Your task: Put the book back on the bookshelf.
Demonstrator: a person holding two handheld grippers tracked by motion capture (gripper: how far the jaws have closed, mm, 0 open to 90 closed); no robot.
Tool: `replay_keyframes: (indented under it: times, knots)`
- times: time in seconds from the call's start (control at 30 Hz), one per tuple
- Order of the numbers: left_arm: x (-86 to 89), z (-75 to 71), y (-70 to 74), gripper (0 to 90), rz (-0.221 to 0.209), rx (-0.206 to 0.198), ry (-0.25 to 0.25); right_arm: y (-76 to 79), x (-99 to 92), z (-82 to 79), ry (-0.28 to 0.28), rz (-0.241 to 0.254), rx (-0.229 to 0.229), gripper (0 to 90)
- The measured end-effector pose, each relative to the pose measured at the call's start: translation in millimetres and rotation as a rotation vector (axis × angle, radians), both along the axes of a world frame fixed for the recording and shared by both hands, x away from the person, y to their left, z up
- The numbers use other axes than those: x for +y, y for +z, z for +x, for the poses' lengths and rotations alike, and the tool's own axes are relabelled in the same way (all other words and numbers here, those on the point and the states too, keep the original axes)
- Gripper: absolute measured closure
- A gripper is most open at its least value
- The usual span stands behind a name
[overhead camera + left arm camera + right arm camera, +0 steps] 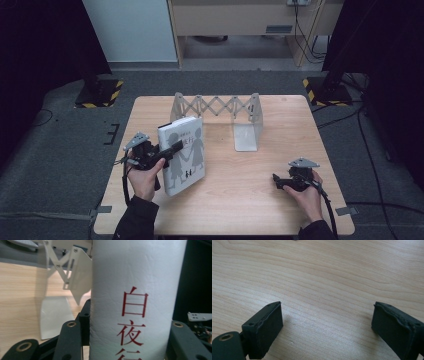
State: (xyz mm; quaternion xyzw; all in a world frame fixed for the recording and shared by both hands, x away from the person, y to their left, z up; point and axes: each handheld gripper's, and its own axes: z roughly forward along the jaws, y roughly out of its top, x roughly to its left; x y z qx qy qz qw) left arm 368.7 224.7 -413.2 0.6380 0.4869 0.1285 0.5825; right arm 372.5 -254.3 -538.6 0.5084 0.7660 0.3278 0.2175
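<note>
Book: a white one, gripped across its spine by the left gripper, whose jaws are closed on it. It is held tilted over the left half of the table, its cover with dark figures facing up. Red characters are seen running down the spine in the left gripper view. The right gripper is held low over bare wood at the right, jaws spread apart with nothing between them. A white folding rack stands just behind the book.

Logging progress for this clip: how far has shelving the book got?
Done: the left gripper is shut on the white book, tilted off the table. In hand: carrying it. Left: standing it in the expanding bookend rack. The right gripper rests open.
</note>
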Motion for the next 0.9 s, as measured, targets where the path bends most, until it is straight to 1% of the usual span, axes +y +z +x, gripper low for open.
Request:
replay_keyframes:
  times: [0.07, 0.2, 0.43, 0.57, 0.77, 0.9]
  knots:
    - [2.7, 2.4, 2.3, 51.7, 0.006, -0.008, 0.010, 0.0, 0.1, 0.1, 0.000, 0.000, 0.000, 10.1]
    - [6.3, 7.5, 5.7, 51.7, -0.005, -0.019, 0.029, 0.0, 0.1, 0.1, 0.000, 0.000, 0.001, 10.0]
    - [6.6, 17.5, 9.0, 51.7, -0.003, -0.033, 0.051, 0.0, 0.2, 0.1, -0.001, 0.000, 0.001, 10.0]
    - [7.3, 24.0, 9.1, 51.7, -0.011, -0.037, 0.069, -0.1, 0.1, 0.2, 0.001, -0.002, -0.001, 9.9]
    - [7.6, 33.9, 8.4, 51.7, 0.005, -0.038, 0.103, -0.1, 0.2, 0.5, 0.001, -0.004, 0.000, 9.6]
    - [7.0, 40.3, 7.3, 51.7, 0.013, -0.039, 0.113, -0.1, 0.2, 0.5, 0.002, -0.003, 0.000, 9.6]
